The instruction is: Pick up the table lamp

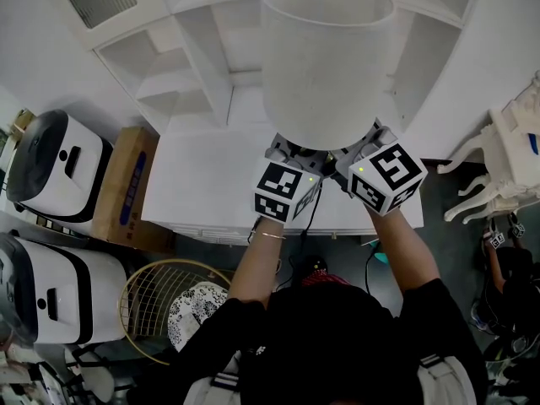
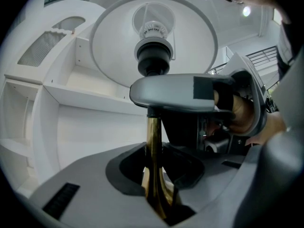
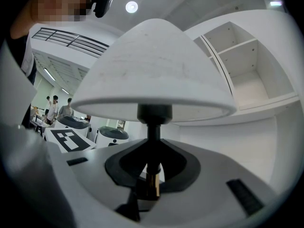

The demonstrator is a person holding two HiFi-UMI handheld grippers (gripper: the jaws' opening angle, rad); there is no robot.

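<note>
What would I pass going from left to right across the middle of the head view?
A white machine → cardboard box → left gripper → right gripper → white carved furniture.

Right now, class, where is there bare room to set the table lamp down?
Bare: the white tabletop left of the table lamp, up to the cardboard box, and the open shelves behind. Crowded: beside the box, white appliances and a wire basket.

Upright table lamp point(image 1: 327, 57), white shade, brass stem, at front of white table point(image 1: 211, 175).
</note>
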